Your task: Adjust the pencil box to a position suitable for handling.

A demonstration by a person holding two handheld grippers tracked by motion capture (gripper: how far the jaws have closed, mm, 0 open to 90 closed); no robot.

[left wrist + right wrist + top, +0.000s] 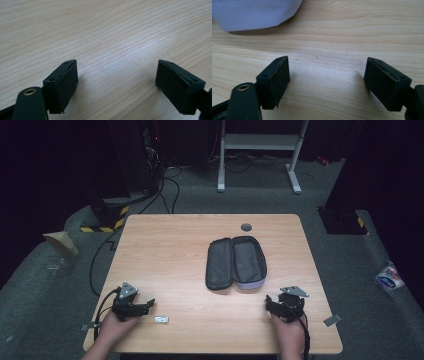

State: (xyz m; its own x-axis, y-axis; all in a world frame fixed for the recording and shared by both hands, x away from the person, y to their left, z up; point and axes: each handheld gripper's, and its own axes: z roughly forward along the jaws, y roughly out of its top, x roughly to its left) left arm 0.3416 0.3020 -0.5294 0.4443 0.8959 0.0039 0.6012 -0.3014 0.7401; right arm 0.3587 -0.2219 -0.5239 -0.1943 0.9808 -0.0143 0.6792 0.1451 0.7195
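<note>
Near the desk's (165,245) front edge, both grippers rest low on the wood, each with its jaws spread and nothing between them. The left gripper (150,304) sits toward the front-left corner, its jaws pointing right at a small white item (161,319) lying just beside them. The right gripper (269,301) sits toward the front-right corner, pointing up and left. The case (235,262) lies unzipped and flat right of the desk's centre, its long axis running from front to back, slightly tilted, with the two halves side by side. Its near end is closest to the right gripper; the left gripper is well apart from it. The right gripper view brings in the case's pale lilac outer corner (254,12), just ahead and left of the jaws. The left gripper view gives bare wood between the pads (63,85).
</note>
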